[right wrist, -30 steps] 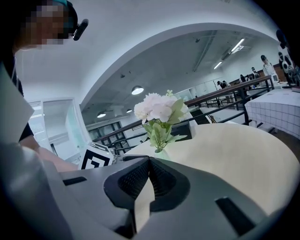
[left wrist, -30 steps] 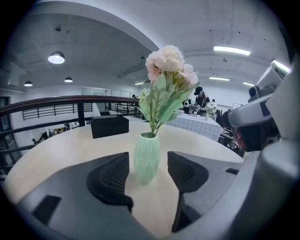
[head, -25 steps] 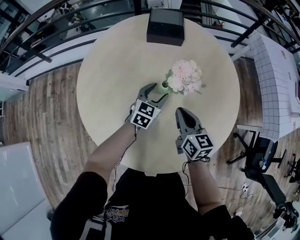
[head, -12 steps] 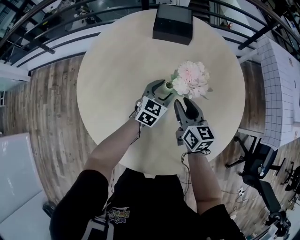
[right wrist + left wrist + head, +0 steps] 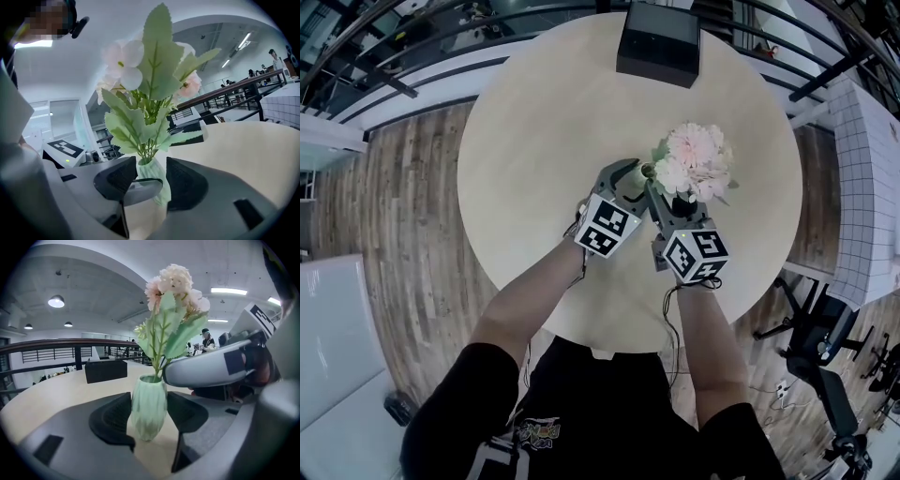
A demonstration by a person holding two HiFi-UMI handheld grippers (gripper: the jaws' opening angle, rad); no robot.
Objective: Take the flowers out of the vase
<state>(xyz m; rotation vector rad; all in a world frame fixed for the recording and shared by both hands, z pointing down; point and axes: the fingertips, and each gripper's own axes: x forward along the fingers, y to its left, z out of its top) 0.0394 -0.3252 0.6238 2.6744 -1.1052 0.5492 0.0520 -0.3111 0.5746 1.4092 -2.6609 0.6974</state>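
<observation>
Clamping the vase (image 5: pixel 149 405) in my left claw (image 5: pixel 150 422), I am straddling the upright flower stems (image 5: pixel 147 151) at the vase's mouth with my right claw (image 5: pixel 151 180), its jaws just opened wide.

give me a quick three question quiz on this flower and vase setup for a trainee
1. True or false: the flowers are already out of the vase.
2. Which gripper is clamped on the vase's body?
3. At the table's far edge stands: A black box, B mug, C book.
Key: 1 false. 2 left gripper; the right gripper, jaws just opened, is open, the vase top between them not gripped. 3 A.
</observation>
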